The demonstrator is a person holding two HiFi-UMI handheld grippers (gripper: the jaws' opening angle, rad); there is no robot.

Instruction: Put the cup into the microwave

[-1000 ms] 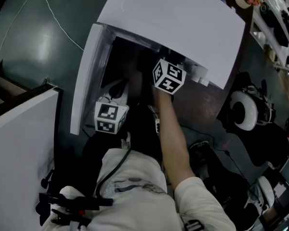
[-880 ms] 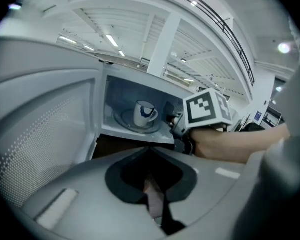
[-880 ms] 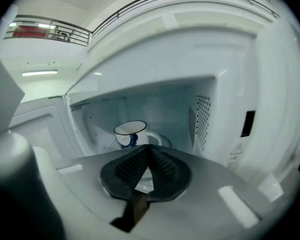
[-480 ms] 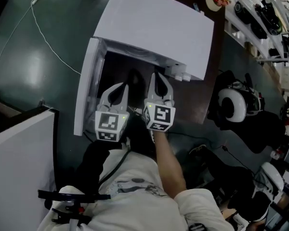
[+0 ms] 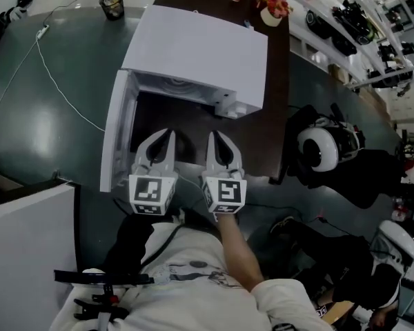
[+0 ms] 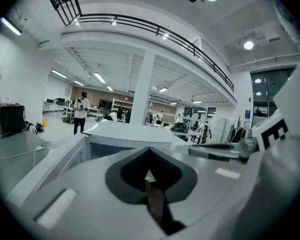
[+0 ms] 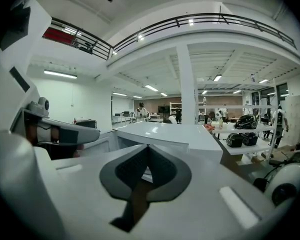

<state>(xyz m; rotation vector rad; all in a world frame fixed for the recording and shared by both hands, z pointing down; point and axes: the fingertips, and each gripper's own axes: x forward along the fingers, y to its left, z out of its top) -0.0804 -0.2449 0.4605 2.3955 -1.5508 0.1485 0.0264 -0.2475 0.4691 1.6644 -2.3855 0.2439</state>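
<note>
The white microwave (image 5: 193, 54) stands on the dark floor with its door (image 5: 117, 133) swung open to the left. Its cavity (image 5: 183, 112) is dark, and I cannot make out the cup inside. My left gripper (image 5: 167, 132) and right gripper (image 5: 214, 135) hover side by side just in front of the opening, both shut and holding nothing. In the left gripper view the left gripper (image 6: 149, 151) points over the microwave (image 6: 125, 131). In the right gripper view the right gripper (image 7: 147, 149) has its tips together ahead of the microwave (image 7: 162, 131).
A brown table (image 5: 279, 81) runs behind and right of the microwave. White round headgear (image 5: 317, 150) lies on dark bags at the right. A dark glass (image 5: 112, 4) and a white cable (image 5: 55, 88) are on the floor at the left. A white partition (image 5: 27, 254) stands near left.
My right gripper has come back out of the microwave cavity and has shut. Both grippers have risen and drawn back towards me, ending level with each other.
</note>
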